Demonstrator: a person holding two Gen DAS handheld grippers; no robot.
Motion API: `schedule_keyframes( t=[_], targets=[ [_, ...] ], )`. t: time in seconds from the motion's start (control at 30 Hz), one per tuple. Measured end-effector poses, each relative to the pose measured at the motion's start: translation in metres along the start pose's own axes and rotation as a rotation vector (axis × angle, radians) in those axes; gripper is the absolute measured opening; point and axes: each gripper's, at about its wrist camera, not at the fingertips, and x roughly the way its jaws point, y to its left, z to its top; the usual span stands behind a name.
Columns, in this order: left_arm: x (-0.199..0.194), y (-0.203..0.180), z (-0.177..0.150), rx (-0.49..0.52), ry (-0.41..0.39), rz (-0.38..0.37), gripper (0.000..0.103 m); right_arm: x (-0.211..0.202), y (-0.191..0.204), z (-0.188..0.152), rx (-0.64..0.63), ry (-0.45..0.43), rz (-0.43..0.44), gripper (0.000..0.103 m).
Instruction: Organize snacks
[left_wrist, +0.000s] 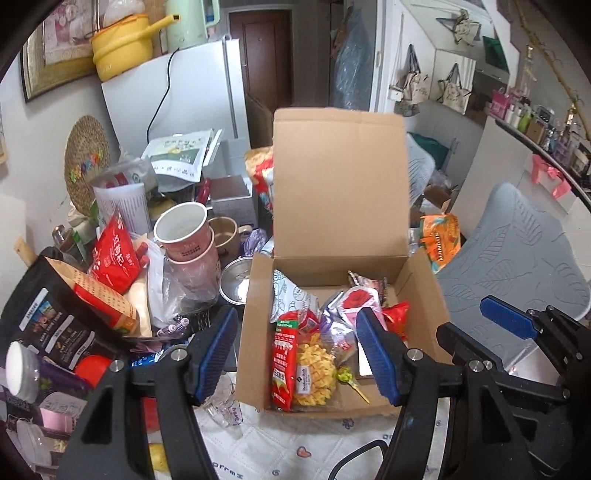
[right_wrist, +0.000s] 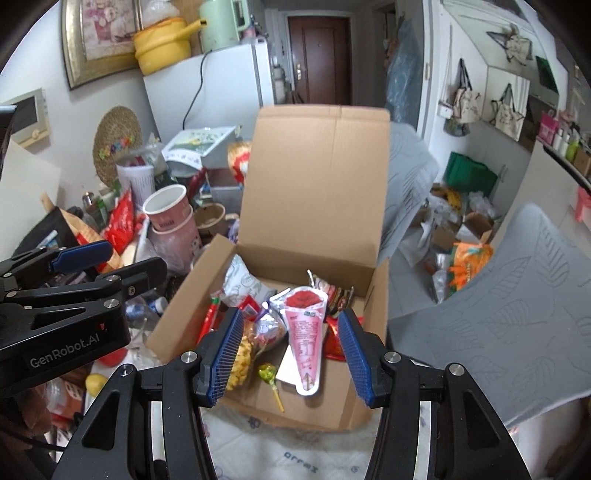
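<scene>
An open cardboard box (left_wrist: 258, 295) (right_wrist: 184, 314) stands on the table with its lid upright. It holds several snacks: a red packet (left_wrist: 282, 365), a yellow waffle snack bag (left_wrist: 316, 373), a green lollipop (right_wrist: 267, 373), a pink cone packet with a rose (right_wrist: 304, 332), a white patterned bag (right_wrist: 242, 284). My left gripper (left_wrist: 299, 354) is open and empty over the box's front left part. My right gripper (right_wrist: 291, 354) is open and empty over the box's front; it also shows in the left wrist view (left_wrist: 506, 321).
Left of the box lie a black coffee bag (left_wrist: 55, 325), a red pouch (left_wrist: 114, 254), stacked pink paper cups (left_wrist: 184, 236), a metal pot (left_wrist: 236, 280) and a glass (left_wrist: 221, 402). An orange bag (left_wrist: 441, 236) lies at right. Grey chairs (right_wrist: 517, 314) stand right.
</scene>
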Motion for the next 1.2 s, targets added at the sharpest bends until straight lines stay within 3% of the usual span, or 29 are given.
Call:
schedule_keyframes(
  t=[0.2,0.6,1.2],
  targets=[
    [-0.041,-0.007,-0.01,0.022,-0.046,-0.022,0.066,-0.042,0.006,-0.009,0.007,-0.046,-0.017,0.053],
    [-0.106,-0.016,-0.047,0.076,-0.087,-0.056,0.066,-0.111,0.018,-0.046,0.034,-0.09,-0.049,0.067],
    [-0.138,-0.021,-0.106,0.114,-0.045,-0.071,0.066,-0.154,0.018,-0.121,0.11,-0.036,-0.082,0.067]
  ],
)
